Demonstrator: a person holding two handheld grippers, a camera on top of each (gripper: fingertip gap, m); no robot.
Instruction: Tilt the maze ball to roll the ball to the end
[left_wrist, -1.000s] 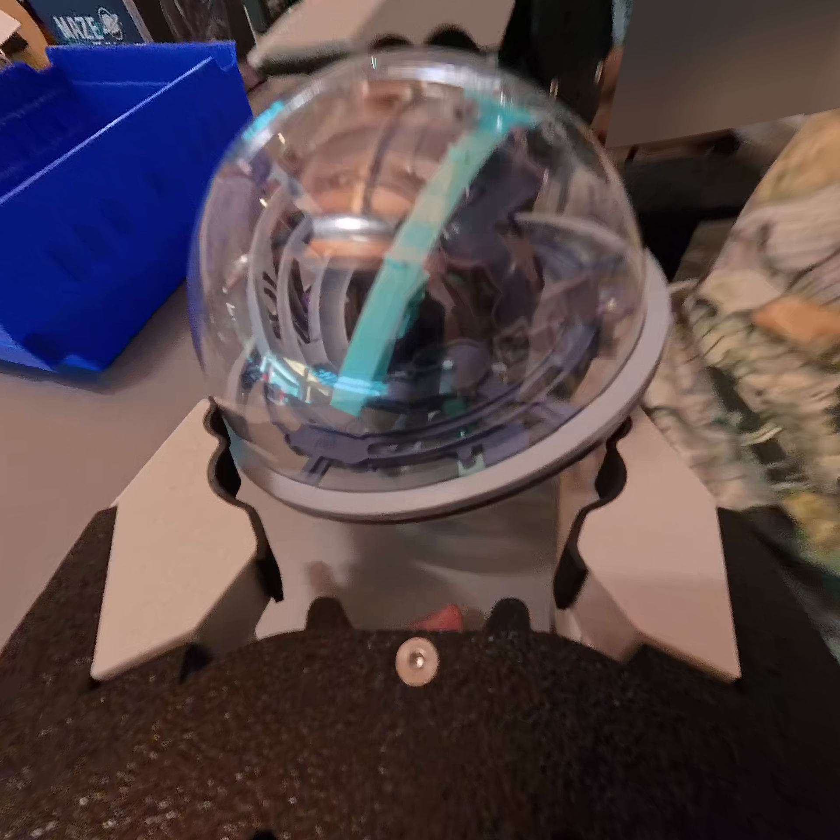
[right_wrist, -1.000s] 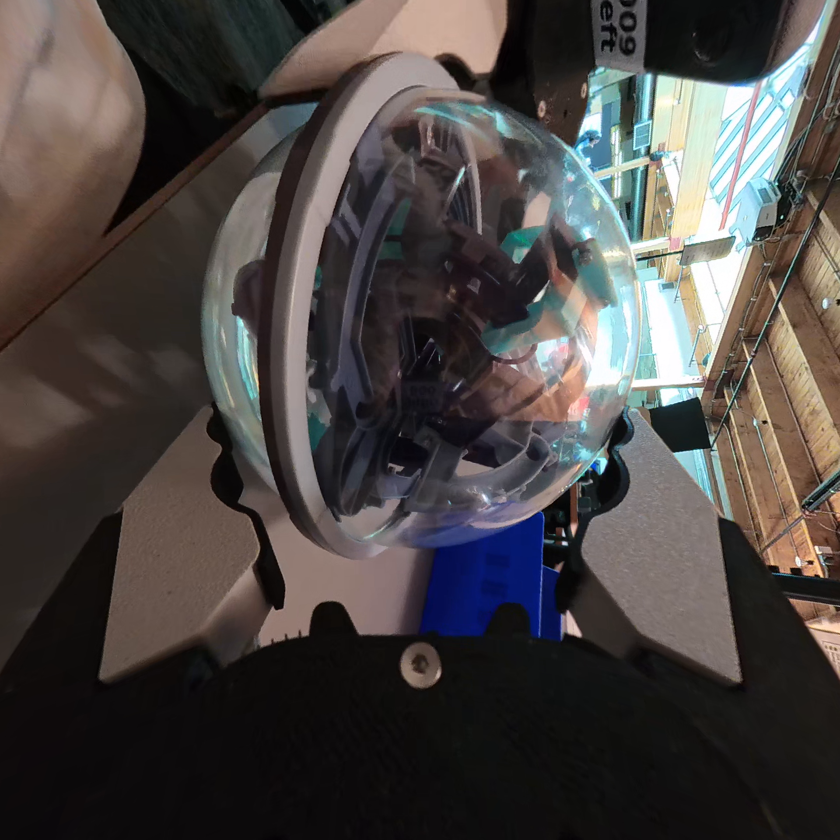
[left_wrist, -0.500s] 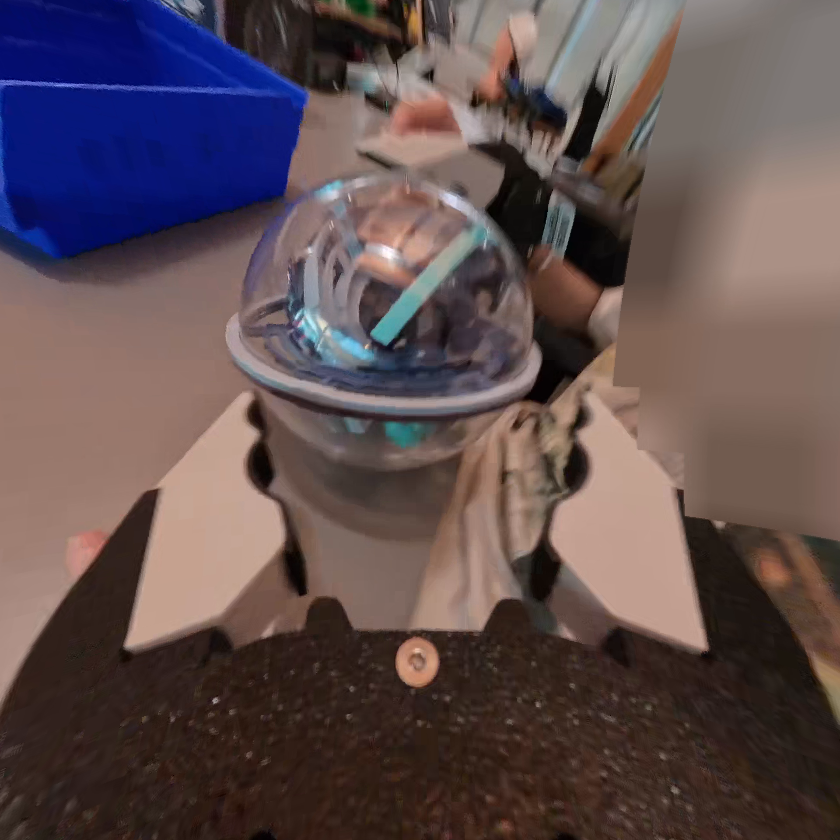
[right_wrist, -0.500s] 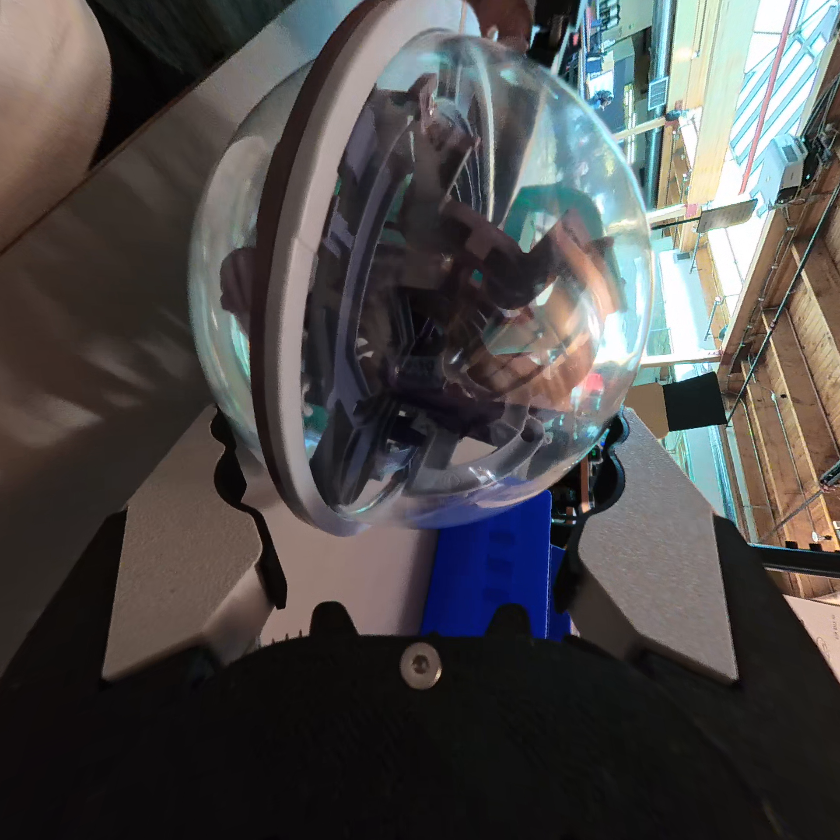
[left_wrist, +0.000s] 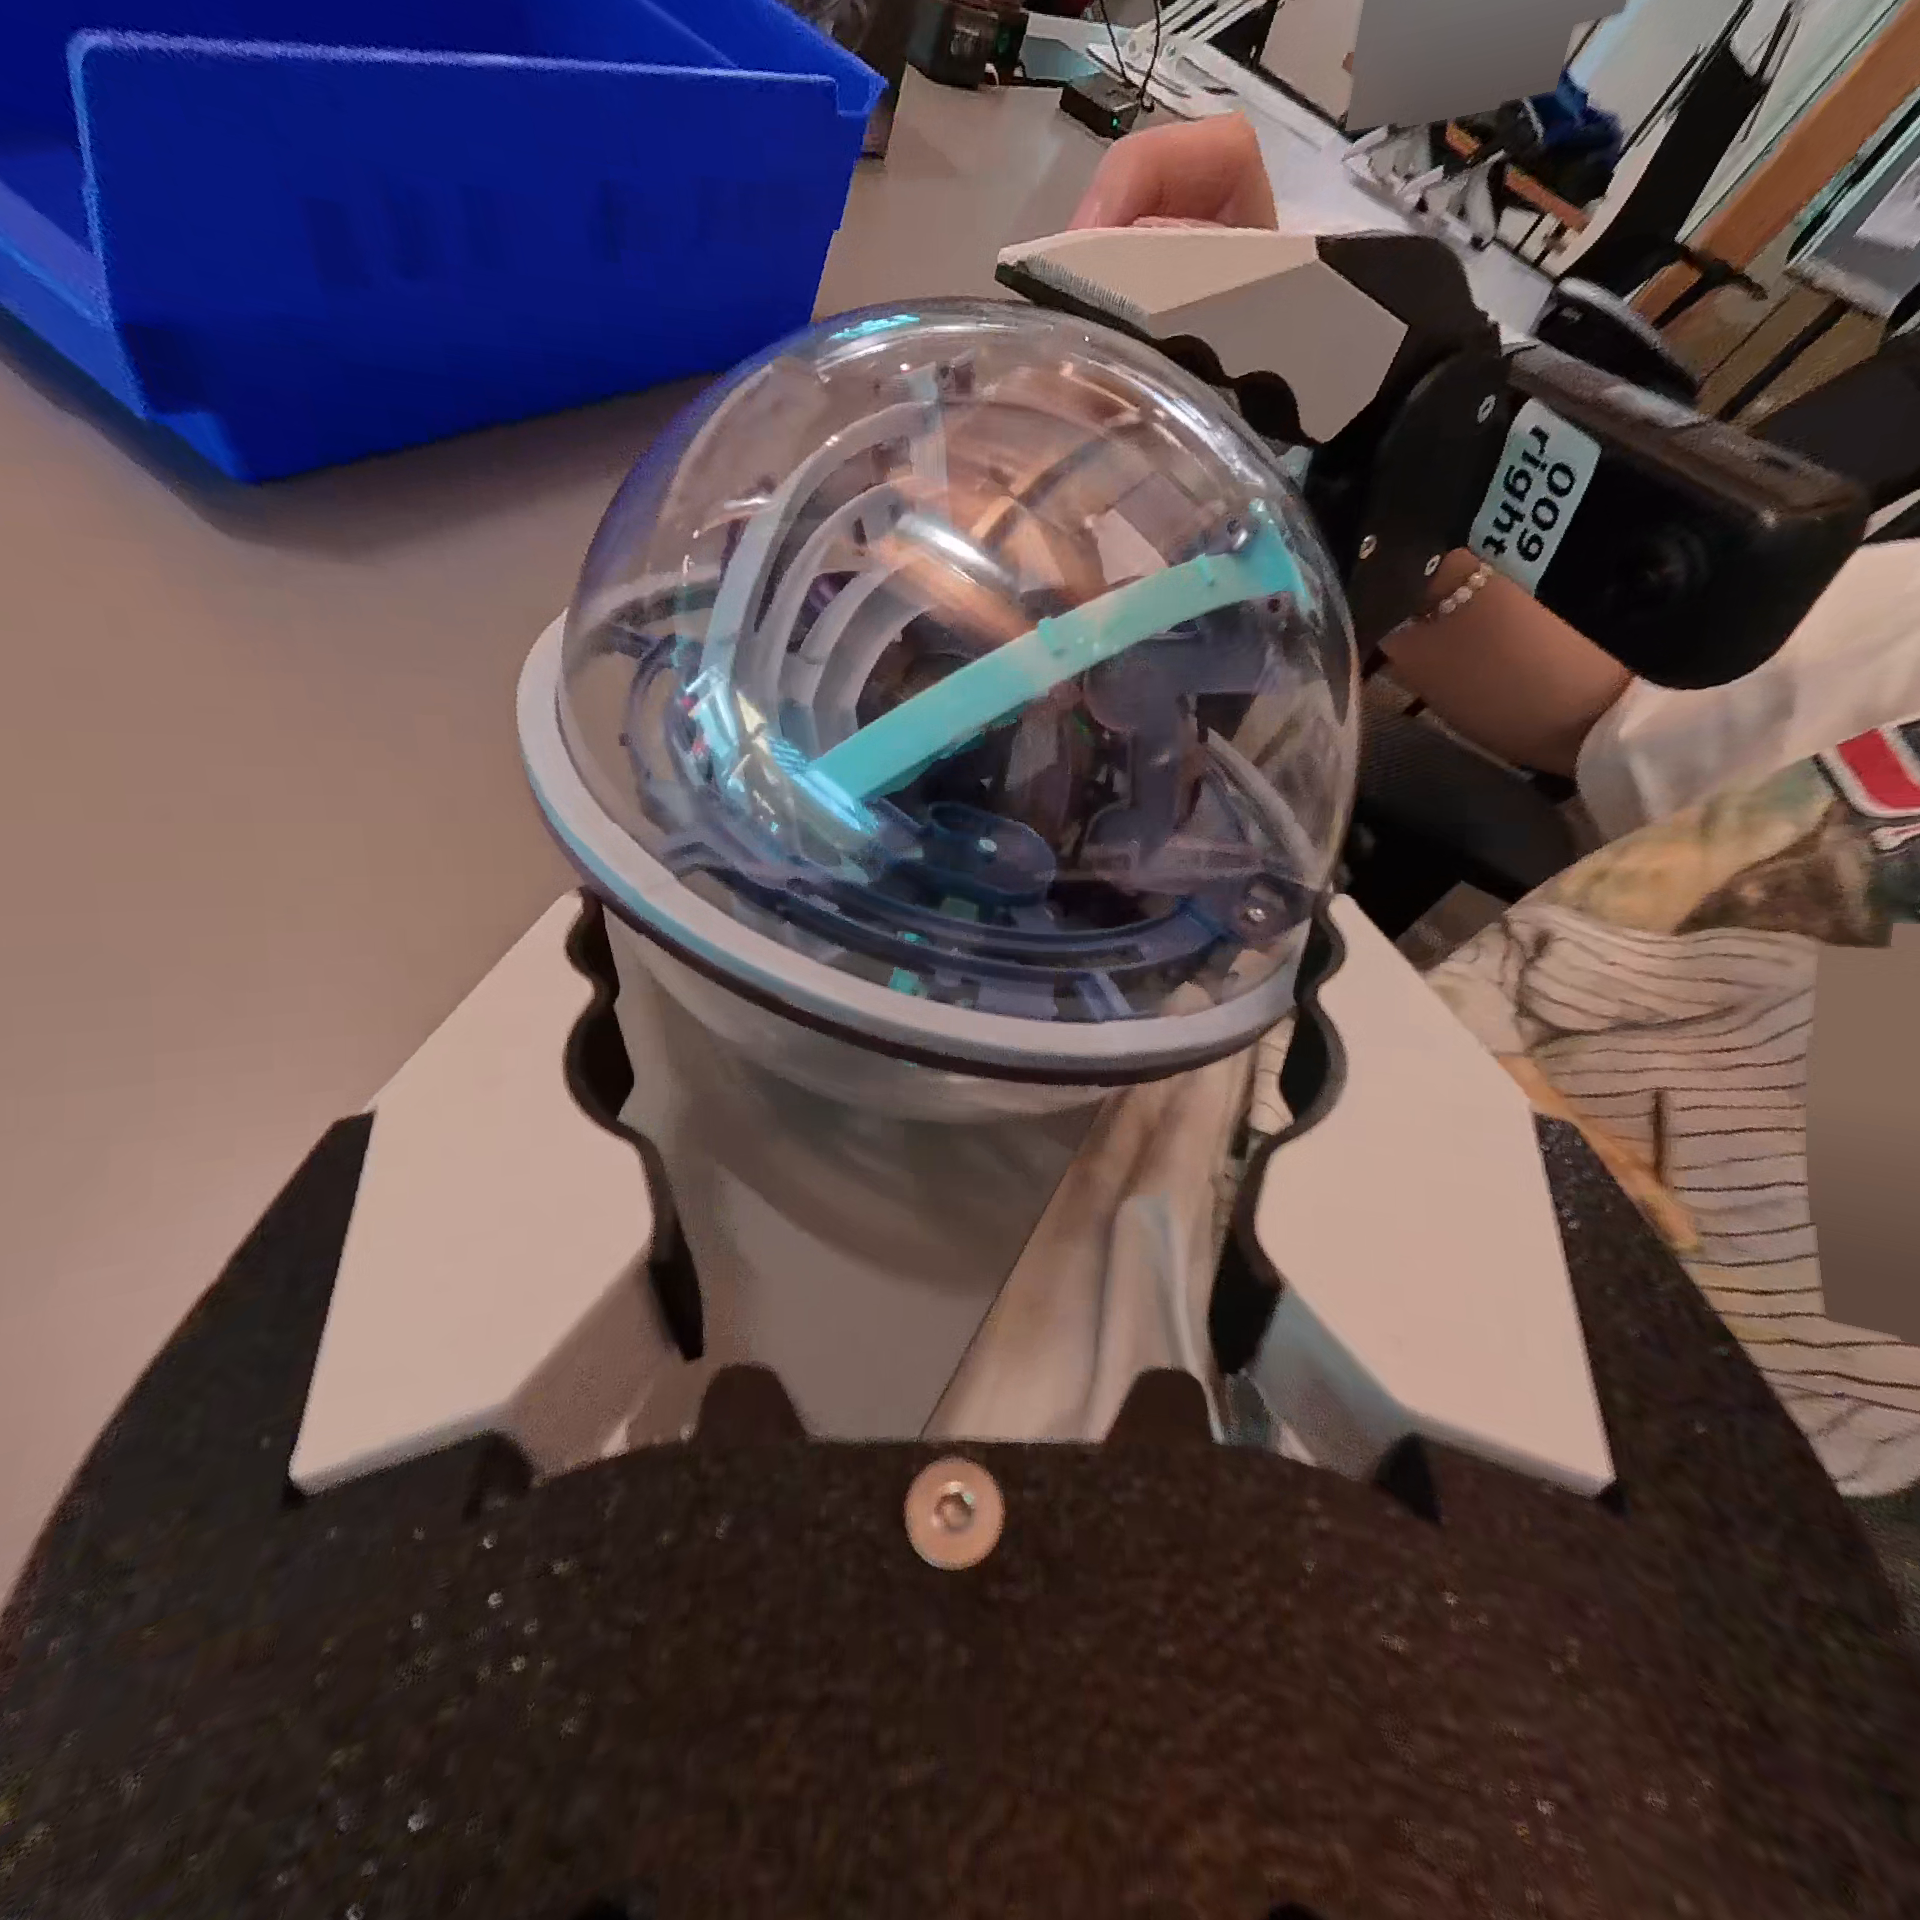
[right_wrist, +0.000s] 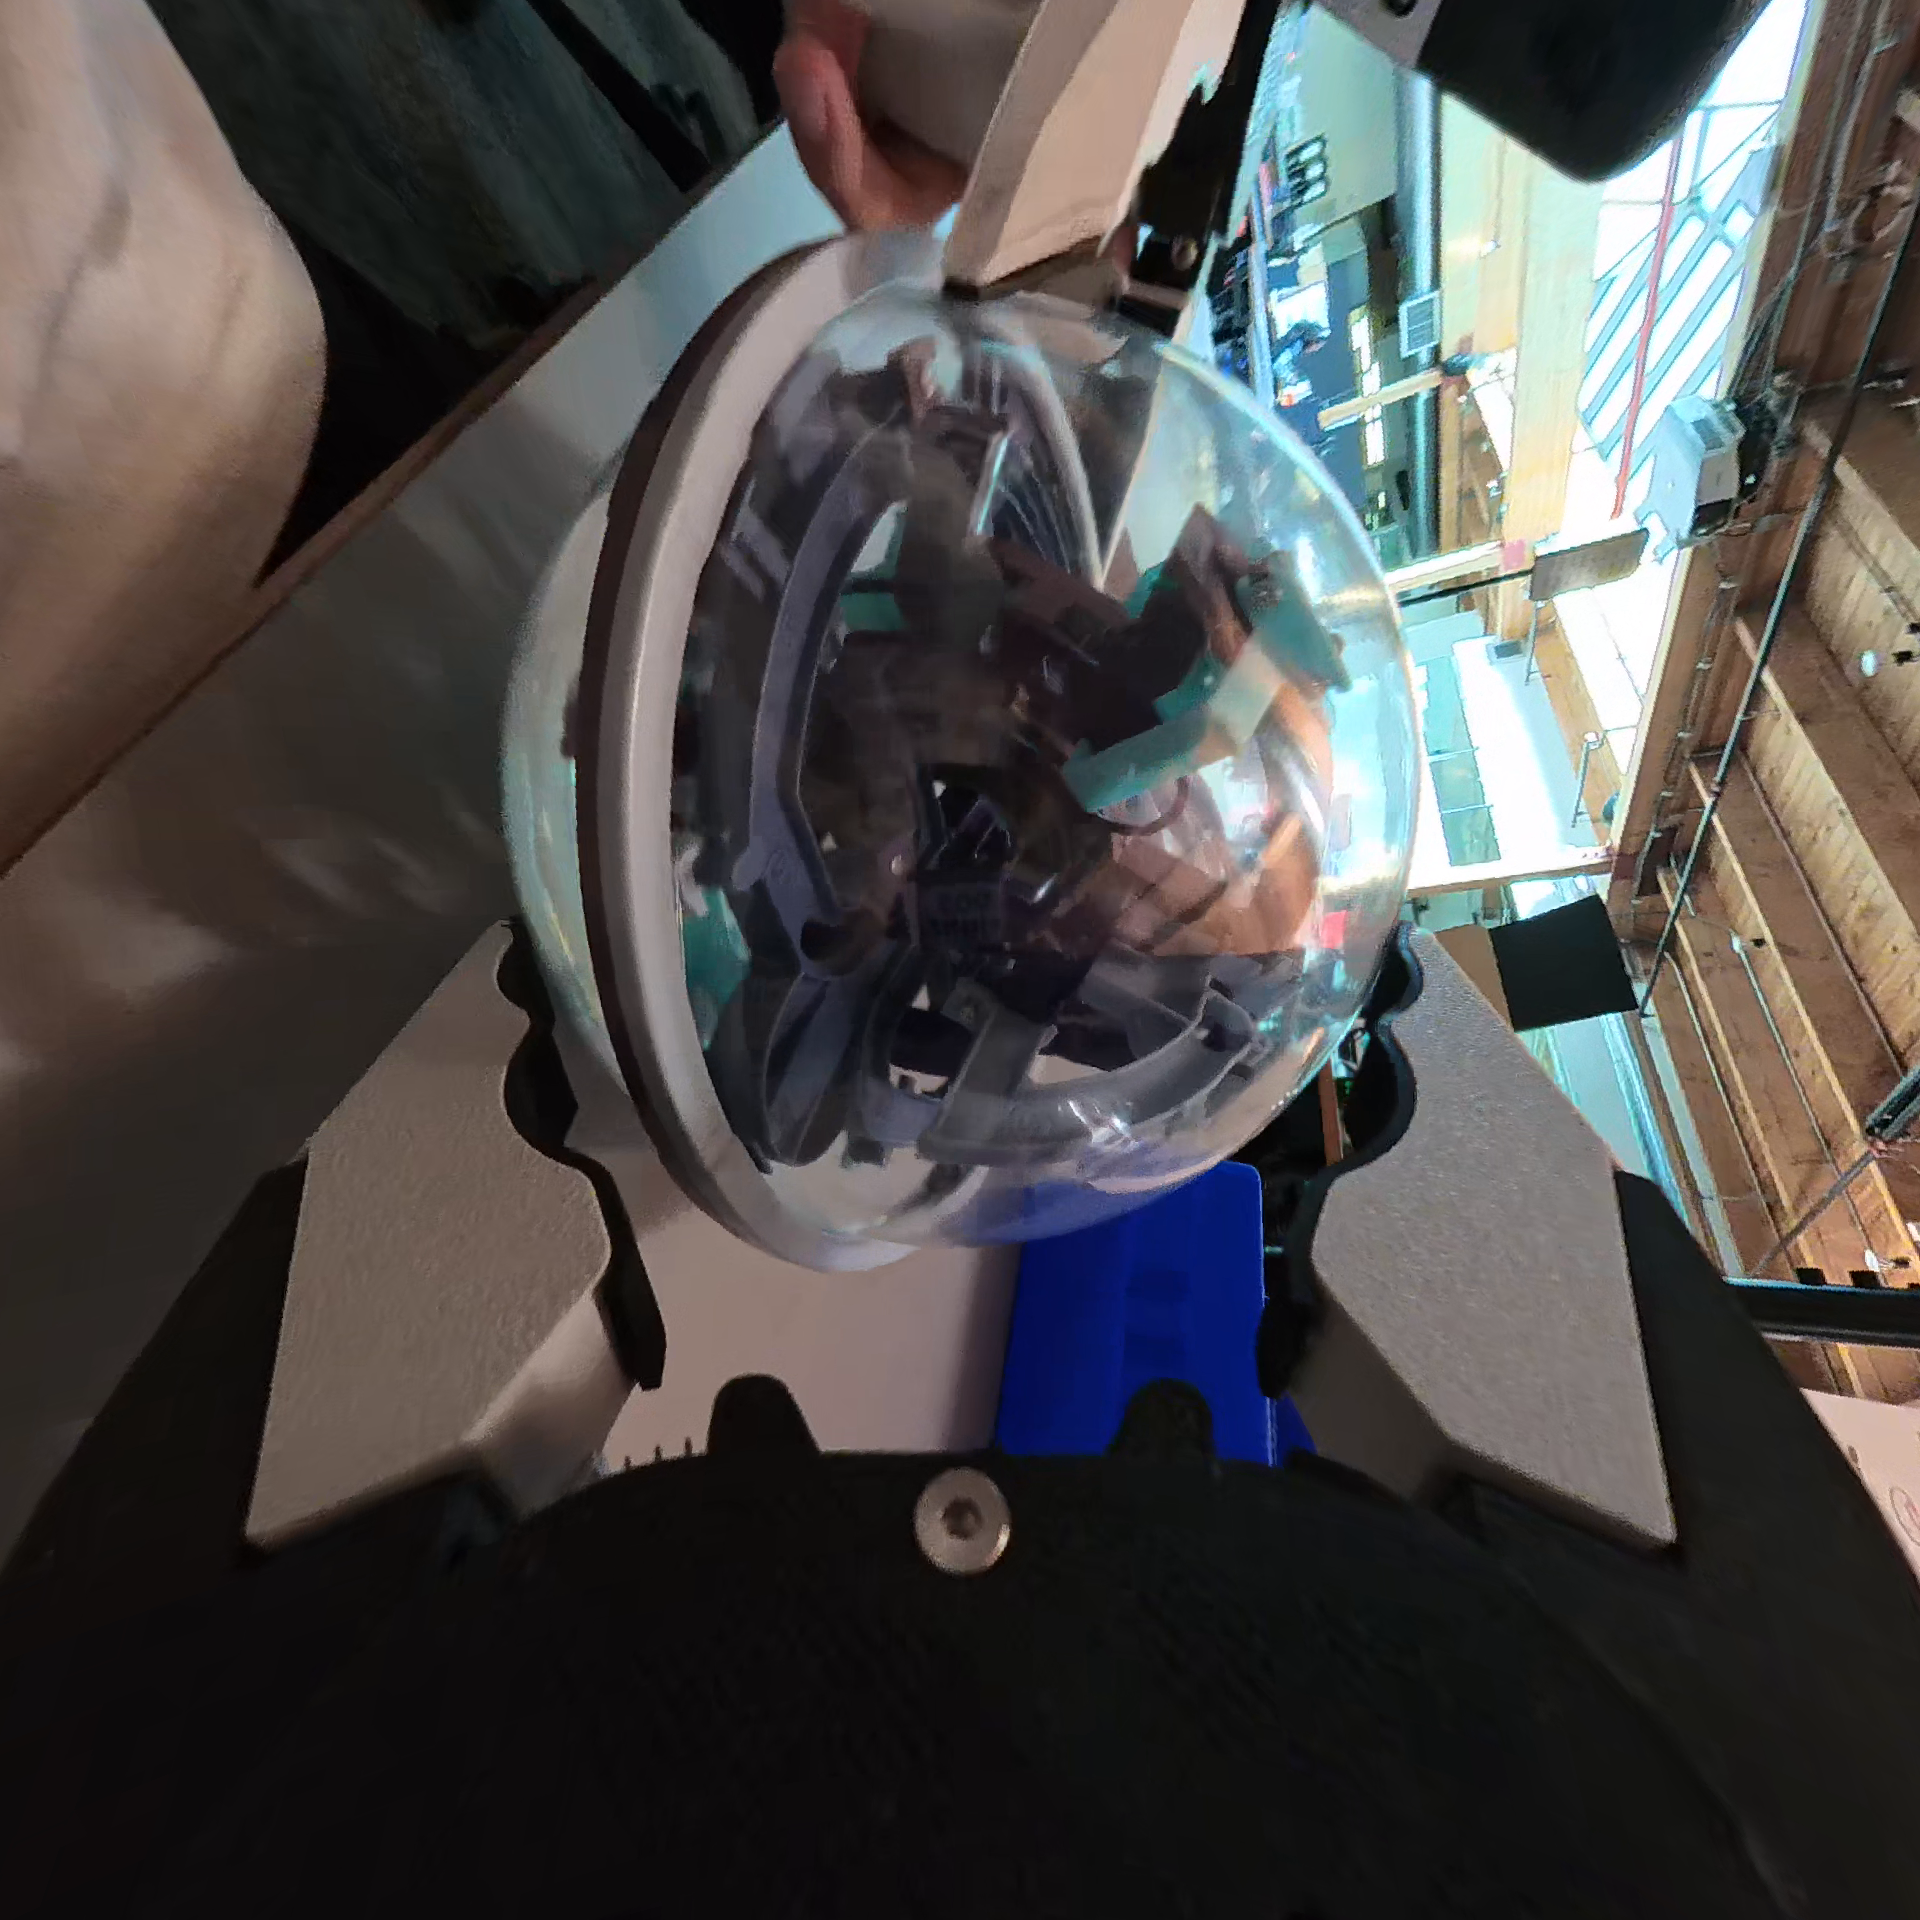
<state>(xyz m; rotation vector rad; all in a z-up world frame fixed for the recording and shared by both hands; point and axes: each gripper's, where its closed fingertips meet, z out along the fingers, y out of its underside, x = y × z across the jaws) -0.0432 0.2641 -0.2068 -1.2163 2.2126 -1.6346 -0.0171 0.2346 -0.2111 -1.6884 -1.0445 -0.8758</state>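
The maze ball (left_wrist: 935, 675) is a clear sphere with a grey ring, a teal track and dark tracks inside. It is held off the table between both grippers. My left gripper (left_wrist: 951, 935) is shut on its lower half, just under the ring. My right gripper (right_wrist: 956, 966) is shut on the maze ball (right_wrist: 987, 779) from the opposite side, with the ring standing nearly upright in its view. One right finger (left_wrist: 1164, 260) lies over the dome's far top. One left finger (right_wrist: 1039, 145) touches the ring's top. I cannot pick out the small ball inside.
A blue bin (left_wrist: 416, 187) stands on the grey table (left_wrist: 260, 727) at the far left; it also shows below the ball in the right wrist view (right_wrist: 1132, 1330). A person's hand (left_wrist: 1174, 177) and patterned clothing (left_wrist: 1558, 1039) are at the right.
My left gripper narrowed its jaws and backed off the ball, then came up to it again, lower down. In the right wrist view the ball shifted right and the left finger reappeared.
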